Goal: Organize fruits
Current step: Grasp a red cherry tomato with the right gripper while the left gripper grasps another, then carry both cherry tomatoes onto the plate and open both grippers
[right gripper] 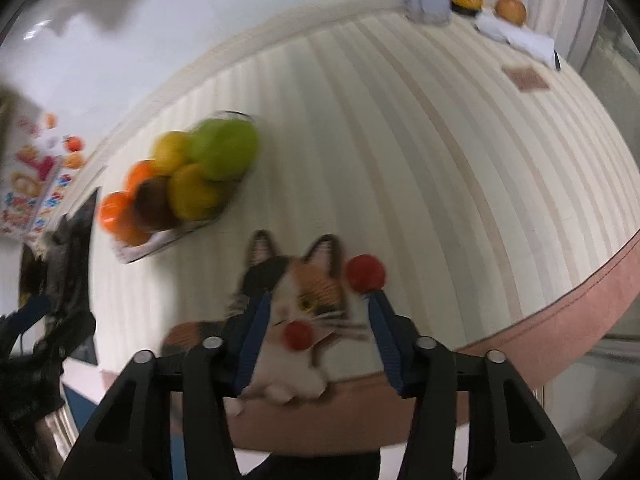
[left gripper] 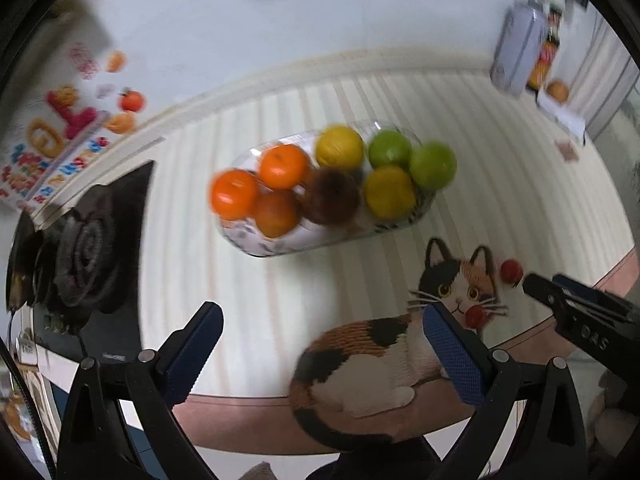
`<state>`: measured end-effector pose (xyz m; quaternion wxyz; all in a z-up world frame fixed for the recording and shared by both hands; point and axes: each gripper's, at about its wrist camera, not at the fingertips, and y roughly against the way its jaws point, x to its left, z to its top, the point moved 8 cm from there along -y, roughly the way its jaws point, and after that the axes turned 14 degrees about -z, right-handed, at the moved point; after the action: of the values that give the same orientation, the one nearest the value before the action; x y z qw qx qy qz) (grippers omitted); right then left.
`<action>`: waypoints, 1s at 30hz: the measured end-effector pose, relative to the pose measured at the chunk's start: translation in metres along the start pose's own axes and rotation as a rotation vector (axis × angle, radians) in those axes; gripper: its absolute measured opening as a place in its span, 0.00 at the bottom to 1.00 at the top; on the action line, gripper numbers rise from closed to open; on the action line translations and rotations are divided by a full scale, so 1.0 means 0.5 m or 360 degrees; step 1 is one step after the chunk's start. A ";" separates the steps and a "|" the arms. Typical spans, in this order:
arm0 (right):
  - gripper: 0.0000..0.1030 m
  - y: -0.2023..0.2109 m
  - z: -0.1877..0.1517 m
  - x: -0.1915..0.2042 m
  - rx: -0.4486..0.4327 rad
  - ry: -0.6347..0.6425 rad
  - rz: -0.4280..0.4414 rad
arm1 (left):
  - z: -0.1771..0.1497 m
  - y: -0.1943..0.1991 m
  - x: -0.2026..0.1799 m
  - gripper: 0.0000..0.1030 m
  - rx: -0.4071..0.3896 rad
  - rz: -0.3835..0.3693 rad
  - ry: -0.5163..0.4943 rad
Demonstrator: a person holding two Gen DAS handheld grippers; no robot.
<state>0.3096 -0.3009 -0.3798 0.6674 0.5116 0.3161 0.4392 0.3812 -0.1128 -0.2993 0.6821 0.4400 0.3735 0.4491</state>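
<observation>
A patterned oval tray (left gripper: 280, 246) on the striped mat holds oranges (left gripper: 234, 194), a brown fruit (left gripper: 332, 196), yellow fruits (left gripper: 340, 148) and green fruits (left gripper: 432, 164). The tray of fruit also shows in the right wrist view (right gripper: 132, 254). Two small red fruits lie on the cat picture: one (left gripper: 511, 271) by the cat's ear, one (left gripper: 476, 316) by its mouth. My left gripper (left gripper: 322, 322) is open and empty, in front of the tray. My right gripper (right gripper: 318, 302) is open and empty above the cat's face, with one red fruit (right gripper: 298, 336) between its fingers and the other (right gripper: 366, 274) just past its right fingertip.
A dark rolled cloth on a black device (left gripper: 88, 256) sits at the left. A can (left gripper: 518, 52), a bottle and a round orange-brown fruit (left gripper: 558, 91) stand at the far right corner. The mat's pink edge (right gripper: 560, 344) runs near me.
</observation>
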 end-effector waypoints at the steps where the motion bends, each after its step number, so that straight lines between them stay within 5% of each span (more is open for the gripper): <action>1: 0.46 -0.027 0.004 -0.007 0.0026 -0.0012 -0.0013 | 0.001 -0.029 -0.011 1.00 0.0041 0.0001 -0.0018; 8: 0.34 -0.126 0.014 -0.021 0.0102 -0.0027 -0.0020 | -0.001 -0.147 -0.060 0.99 0.0244 -0.0038 -0.0071; 20: 0.33 -0.084 -0.023 -0.108 0.0058 -0.0191 -0.0016 | -0.038 -0.235 -0.196 0.96 0.0478 -0.0336 -0.0170; 30: 0.33 -0.077 -0.041 -0.166 0.0070 -0.0267 -0.0039 | -0.070 -0.276 -0.298 0.44 0.0591 -0.0409 -0.0328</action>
<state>0.2675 -0.3716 -0.4248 0.6855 0.5574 0.2749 0.3793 0.3416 -0.2730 -0.4232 0.6755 0.5501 0.4310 0.2351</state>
